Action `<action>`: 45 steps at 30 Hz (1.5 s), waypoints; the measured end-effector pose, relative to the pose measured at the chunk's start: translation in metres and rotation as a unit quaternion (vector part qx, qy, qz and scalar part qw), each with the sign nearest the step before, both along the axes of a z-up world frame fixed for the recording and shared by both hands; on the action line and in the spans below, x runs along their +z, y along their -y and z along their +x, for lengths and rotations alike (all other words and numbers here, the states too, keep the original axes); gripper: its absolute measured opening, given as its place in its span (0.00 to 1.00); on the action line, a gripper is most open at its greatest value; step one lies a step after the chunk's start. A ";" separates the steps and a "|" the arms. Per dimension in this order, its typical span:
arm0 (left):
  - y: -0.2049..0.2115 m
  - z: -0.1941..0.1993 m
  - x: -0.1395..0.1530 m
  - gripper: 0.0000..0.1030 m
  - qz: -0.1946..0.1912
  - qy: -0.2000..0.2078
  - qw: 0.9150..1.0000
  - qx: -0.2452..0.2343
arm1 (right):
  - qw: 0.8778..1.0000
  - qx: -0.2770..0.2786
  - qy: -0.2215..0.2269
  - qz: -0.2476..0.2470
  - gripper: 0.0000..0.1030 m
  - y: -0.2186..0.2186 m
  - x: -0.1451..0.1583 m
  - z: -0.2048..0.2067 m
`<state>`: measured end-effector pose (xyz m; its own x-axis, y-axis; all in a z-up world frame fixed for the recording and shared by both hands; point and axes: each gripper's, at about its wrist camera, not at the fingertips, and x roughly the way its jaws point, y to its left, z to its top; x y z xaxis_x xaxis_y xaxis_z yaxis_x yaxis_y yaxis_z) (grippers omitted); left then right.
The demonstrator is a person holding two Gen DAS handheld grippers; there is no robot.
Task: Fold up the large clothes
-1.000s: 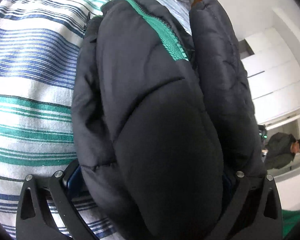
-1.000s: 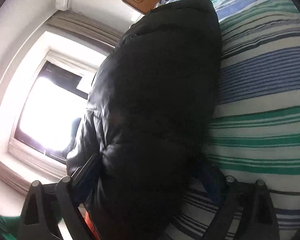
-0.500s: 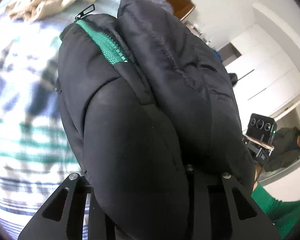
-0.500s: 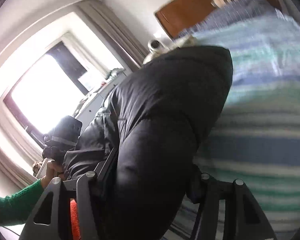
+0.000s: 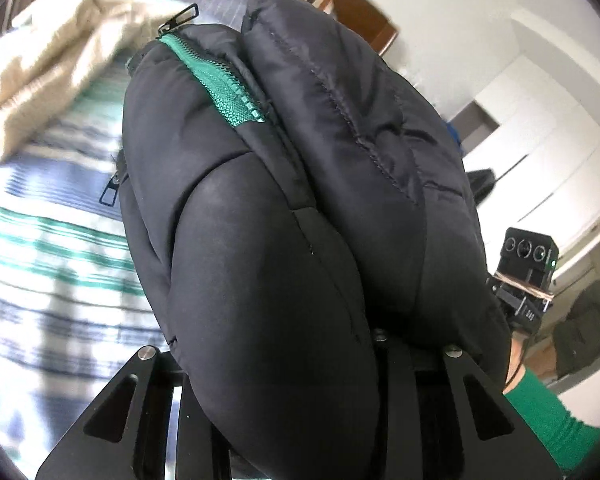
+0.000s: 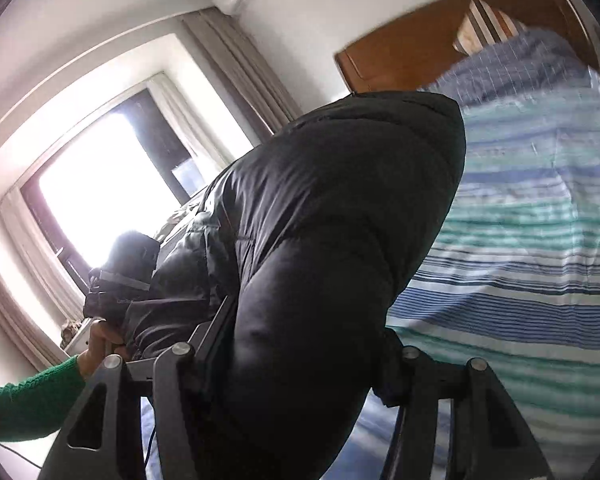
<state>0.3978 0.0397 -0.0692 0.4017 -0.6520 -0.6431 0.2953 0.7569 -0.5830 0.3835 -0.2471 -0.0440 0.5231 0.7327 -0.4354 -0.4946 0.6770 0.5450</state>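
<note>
A black puffer jacket (image 5: 292,208) with a green zipper (image 5: 224,92) fills the left wrist view. It bulges up between the jaws of my left gripper (image 5: 296,364), which is shut on it. In the right wrist view the same jacket (image 6: 332,240) rises between the jaws of my right gripper (image 6: 296,356), which is also shut on it. Both hold the jacket lifted above the striped bedsheet (image 5: 40,264), which also shows in the right wrist view (image 6: 540,280). The fingertips are hidden by the padding.
A beige garment (image 5: 40,72) lies crumpled on the bed at the far left. A wooden headboard (image 6: 412,40) stands behind the bed. A bright window (image 6: 100,184) is at the left. White wardrobes (image 5: 548,128) stand at the right.
Both grippers have closed on the jacket and lifted it off the bed, tilting up so the headboard, window and room come into view.
</note>
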 end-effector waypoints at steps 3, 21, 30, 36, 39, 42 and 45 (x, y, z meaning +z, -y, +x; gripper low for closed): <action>0.022 0.016 -0.052 0.38 0.019 -0.046 0.999 -0.001 | 0.998 -0.004 -0.055 -0.005 0.56 0.014 -0.050 0.019; 0.026 -0.160 0.047 0.99 0.220 0.133 0.960 0.111 | 0.980 -0.145 -0.025 -0.135 0.98 0.048 -0.013 -0.075; 0.065 -0.221 0.079 0.99 0.268 0.179 0.936 0.139 | 0.931 -0.221 0.039 -0.287 0.98 -0.001 0.054 -0.178; 0.083 -0.250 0.078 1.00 0.248 0.169 0.942 0.151 | 0.912 -0.249 0.040 -0.325 0.98 -0.011 0.064 -0.208; 0.086 -0.255 0.079 1.00 0.246 0.164 0.940 0.170 | 0.904 -0.257 0.043 -0.339 0.98 -0.013 0.068 -0.225; 0.086 -0.260 0.082 1.00 0.252 0.159 0.937 0.181 | 0.899 -0.262 0.047 -0.347 0.98 -0.016 0.070 -0.239; 0.089 -0.265 0.086 1.00 0.271 0.160 0.930 0.191 | 0.897 -0.264 0.053 -0.350 0.98 -0.018 0.074 -0.248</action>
<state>0.1329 -0.0488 0.0167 0.7650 -0.0381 -0.6430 0.0383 0.9992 -0.0137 0.1357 -0.2296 0.0300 0.7819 -0.0639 -0.6201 -0.0276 0.9902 -0.1368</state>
